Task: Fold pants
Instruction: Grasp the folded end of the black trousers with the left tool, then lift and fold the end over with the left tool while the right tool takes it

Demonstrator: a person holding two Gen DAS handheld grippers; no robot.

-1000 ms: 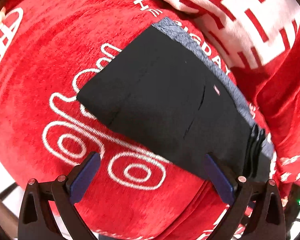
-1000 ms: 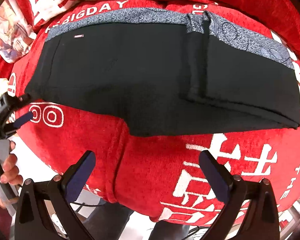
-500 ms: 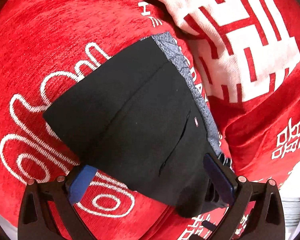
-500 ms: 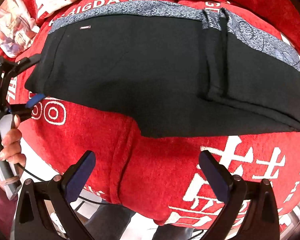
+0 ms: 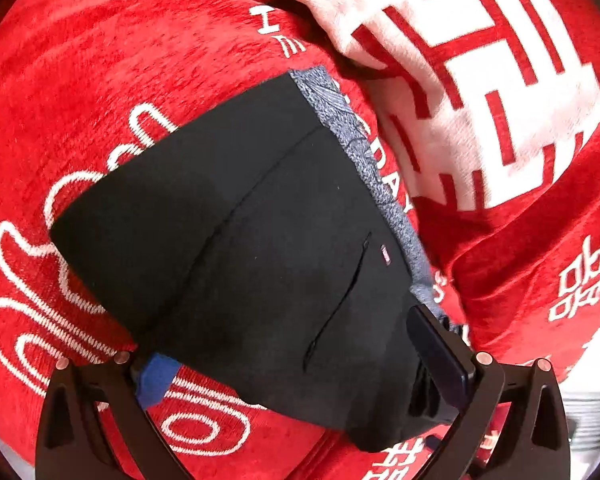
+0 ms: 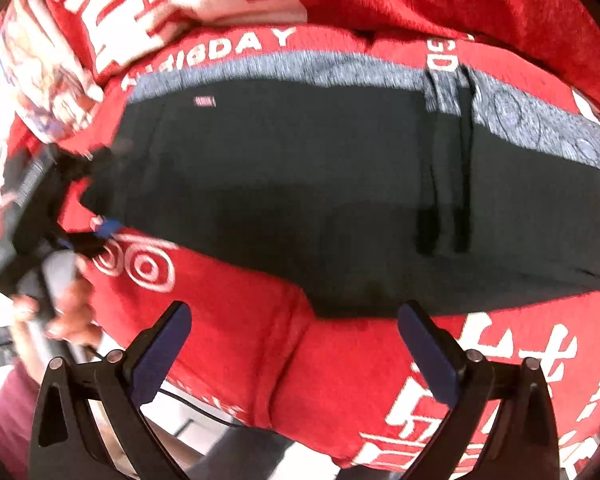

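Observation:
The black pants (image 5: 260, 240) with a grey waistband (image 5: 364, 152) lie folded on a red blanket (image 5: 100, 60). In the left wrist view my left gripper (image 5: 296, 356) is open, its fingers straddling the pants' near end; the left pad (image 5: 156, 376) is partly under the cloth edge. In the right wrist view the pants (image 6: 300, 184) stretch across the blanket. My right gripper (image 6: 296, 344) is open and empty, just short of the pants' near edge. The left gripper (image 6: 48, 204) shows at the pants' left end.
A white and red patterned blanket (image 5: 480, 80) lies bunched behind the pants. A patterned cloth (image 6: 44, 76) lies at far left. The red blanket's near edge (image 6: 260, 412) drops off below my right gripper, with a cable beneath it.
My left gripper has moved in onto the pants' end, so the cloth now lies between its fingers. My right gripper has moved closer to the pants' near edge.

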